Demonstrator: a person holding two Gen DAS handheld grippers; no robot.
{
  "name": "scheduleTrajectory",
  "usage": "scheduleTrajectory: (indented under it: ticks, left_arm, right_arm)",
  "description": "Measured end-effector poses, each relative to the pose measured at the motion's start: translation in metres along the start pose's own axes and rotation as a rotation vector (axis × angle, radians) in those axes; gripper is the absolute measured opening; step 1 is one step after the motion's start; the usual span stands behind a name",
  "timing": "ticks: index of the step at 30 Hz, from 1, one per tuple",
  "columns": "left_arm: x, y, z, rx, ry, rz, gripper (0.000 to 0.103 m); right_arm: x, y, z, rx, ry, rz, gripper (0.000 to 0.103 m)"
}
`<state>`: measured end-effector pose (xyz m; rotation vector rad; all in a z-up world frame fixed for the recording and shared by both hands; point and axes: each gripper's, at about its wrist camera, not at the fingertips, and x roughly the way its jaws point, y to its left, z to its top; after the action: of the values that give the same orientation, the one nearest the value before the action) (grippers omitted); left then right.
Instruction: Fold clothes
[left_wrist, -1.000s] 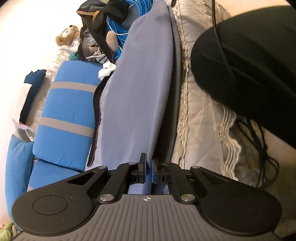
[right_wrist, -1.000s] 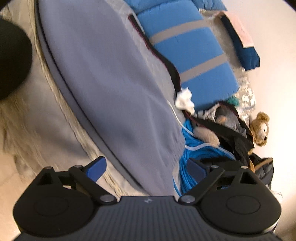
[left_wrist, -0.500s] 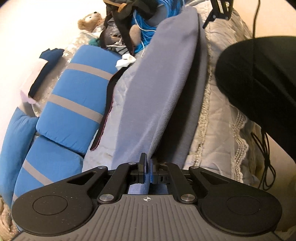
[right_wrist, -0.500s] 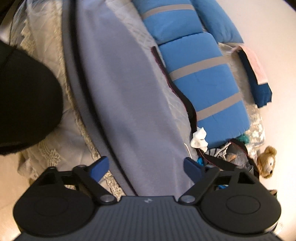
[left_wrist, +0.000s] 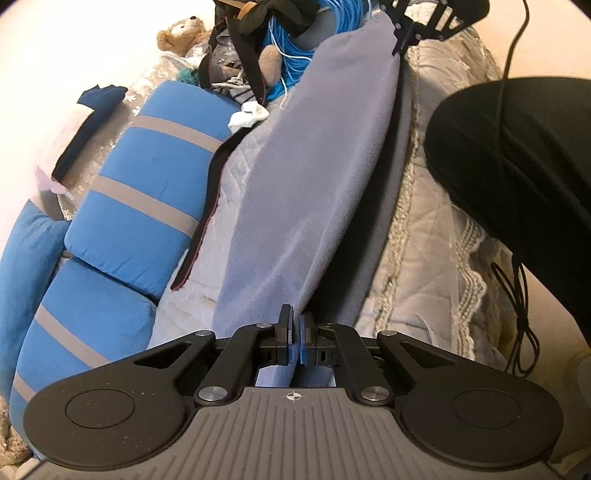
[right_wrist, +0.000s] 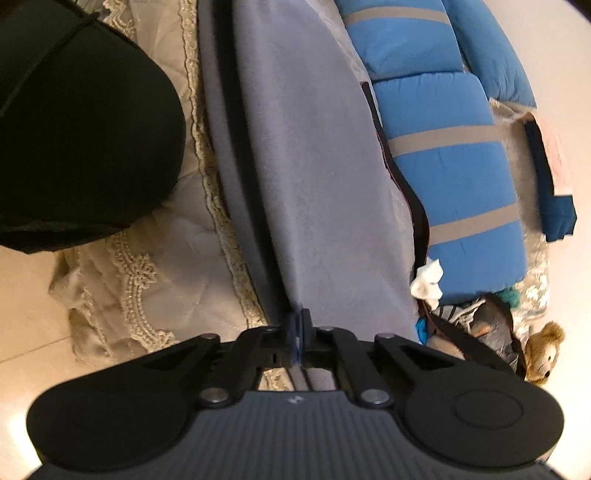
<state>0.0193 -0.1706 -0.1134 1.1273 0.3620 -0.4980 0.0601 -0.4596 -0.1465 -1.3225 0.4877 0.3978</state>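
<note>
The grey-lilac garment (left_wrist: 317, 177) lies stretched lengthwise along the bed, a long band of soft cloth with a darker grey layer (left_wrist: 384, 221) showing along one edge; each end of it is pinched in a gripper; the left gripper (left_wrist: 294, 345) has its blue pads pressed together on the near end of the cloth, which rises from the pads in a taut fold; the right gripper (right_wrist: 299, 332) has just closed, and its pads now meet on the other end of the same garment, seen in the left wrist view as a small black frame (left_wrist: 417, 22) at the far tip of the cloth; the right wrist view is somewhat blurred. Under the garment is a pale quilted bedspread (left_wrist: 436, 206) with a lace border (right_wrist: 136, 280) hanging over the side toward the light floor; beside the garment lies a thin dark strap (left_wrist: 207, 206), then blue cushions with grey stripes (left_wrist: 147, 184); a white crumpled sock or cloth (left_wrist: 247, 116) sits near a heap of blue cable (left_wrist: 295, 48) and dark bags; a brown teddy bear (left_wrist: 181, 33) leans by the wall; a large black form (left_wrist: 517, 158), the person's clothing, fills one side. No brand, label or writing can be read anywhere; only a small cross mark (left_wrist: 294, 396) shows on the left gripper's body.
</note>
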Motion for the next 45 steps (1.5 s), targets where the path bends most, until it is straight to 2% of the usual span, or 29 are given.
scheduleTrajectory:
  ticks: [5, 6, 7, 9, 11, 13, 15, 17, 19, 22, 24, 27, 31, 32, 33, 34, 37, 41, 45]
  left_arm:
    - [0.006, -0.008, -0.008, 0.037, 0.022, -0.01, 0.006]
    - [0.007, -0.01, -0.01, 0.05, 0.027, -0.009, 0.006]
    - [0.007, -0.012, -0.012, 0.064, 0.029, -0.002, 0.006]
    - [0.006, -0.015, -0.015, 0.088, 0.031, 0.014, 0.006]
    - [0.003, -0.013, -0.017, 0.09, 0.036, 0.021, 0.006]
    - [0.001, -0.012, -0.021, 0.094, 0.044, 0.028, 0.008]
    - [-0.001, -0.011, -0.026, 0.101, 0.052, 0.04, 0.012]
    - [-0.002, -0.01, -0.032, 0.108, 0.058, 0.065, 0.031]
    - [-0.005, -0.006, -0.039, 0.106, 0.067, 0.09, 0.036]
    - [-0.009, 0.003, -0.048, 0.078, 0.102, 0.097, 0.036]
    - [-0.012, 0.007, -0.055, 0.065, 0.125, 0.105, 0.036]
    - [-0.014, 0.011, -0.069, 0.049, 0.161, 0.124, 0.037]
    - [-0.017, 0.015, -0.081, 0.063, 0.211, 0.162, 0.036]
    - [-0.018, 0.014, -0.084, 0.083, 0.223, 0.176, 0.035]
    - [-0.018, 0.013, -0.086, 0.095, 0.233, 0.18, 0.028]
    - [-0.018, 0.013, -0.087, 0.092, 0.244, 0.169, 0.001]
    - [-0.02, 0.011, -0.091, 0.087, 0.27, 0.14, 0.002]
    - [-0.029, 0.009, -0.091, 0.09, 0.263, 0.124, 0.002]
    - [-0.034, 0.005, -0.093, 0.095, 0.261, 0.111, 0.002]
  right_arm:
    - [0.002, 0.004, 0.0, -0.008, 0.014, 0.0, 0.0]
    - [0.002, 0.004, 0.001, -0.014, 0.015, -0.012, 0.018]
    - [0.002, 0.005, 0.002, -0.021, 0.013, -0.028, 0.026]
    - [-0.001, 0.006, 0.004, -0.025, -0.003, -0.08, 0.06]
    - [-0.007, 0.002, 0.007, 0.016, -0.028, -0.109, 0.079]
    - [-0.013, -0.006, 0.011, 0.071, -0.052, -0.131, 0.082]
    - [-0.018, -0.011, 0.016, 0.109, -0.077, -0.161, 0.097]
    - [-0.025, -0.017, 0.023, 0.149, -0.119, -0.17, 0.103]
    - [-0.03, -0.022, 0.031, 0.183, -0.15, -0.192, 0.103]
    - [-0.036, -0.031, 0.045, 0.259, -0.191, -0.21, 0.103]
    - [-0.038, -0.042, 0.054, 0.361, -0.216, -0.199, 0.103]
    - [-0.039, -0.056, 0.065, 0.519, -0.233, -0.147, 0.103]
    - [-0.037, -0.063, 0.083, 0.644, -0.249, -0.045, 0.103]
    - [-0.037, -0.063, 0.088, 0.66, -0.257, -0.028, 0.103]
    - [-0.037, -0.062, 0.094, 0.675, -0.269, -0.016, 0.103]
    - [-0.037, -0.061, 0.099, 0.692, -0.281, -0.005, 0.103]
    - [-0.035, -0.054, 0.117, 0.749, -0.308, 0.045, 0.103]
    - [-0.034, -0.036, 0.139, 0.784, -0.342, 0.112, 0.103]
    - [-0.03, -0.021, 0.154, 0.804, -0.332, 0.166, 0.103]
